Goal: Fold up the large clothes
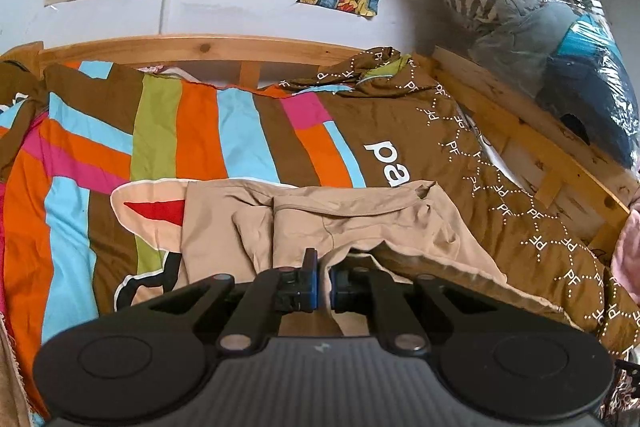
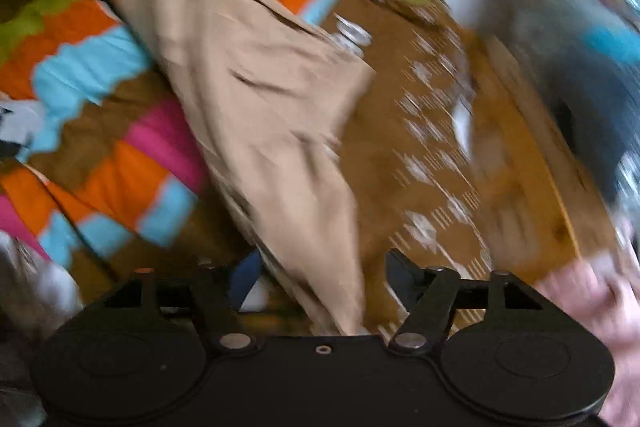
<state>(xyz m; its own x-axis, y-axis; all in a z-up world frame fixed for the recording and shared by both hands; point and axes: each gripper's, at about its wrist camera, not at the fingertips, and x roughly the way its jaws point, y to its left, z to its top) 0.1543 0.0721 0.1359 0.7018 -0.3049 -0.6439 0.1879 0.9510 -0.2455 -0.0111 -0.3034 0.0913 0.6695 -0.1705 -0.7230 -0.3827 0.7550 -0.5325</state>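
Note:
A beige garment (image 1: 352, 223) lies spread and creased on the striped bedspread (image 1: 200, 131). My left gripper (image 1: 324, 283) is shut on the garment's near edge, and a fold of cloth rises between its blue pads. The right wrist view is blurred. There a long strip of the same beige garment (image 2: 256, 99) runs from the top left down to my right gripper (image 2: 324, 279). Its fingers (image 2: 404, 275) stand wide apart with the cloth hanging between them, and I see no pad pressing on it.
A wooden bed frame (image 1: 208, 51) runs along the wall and down the right side. A clear plastic bag of clothes (image 1: 552, 39) sits past the frame at the right. Pink cloth (image 1: 628, 239) lies at the right edge. The bedspread's brown part (image 1: 460, 163) carries a dotted pattern.

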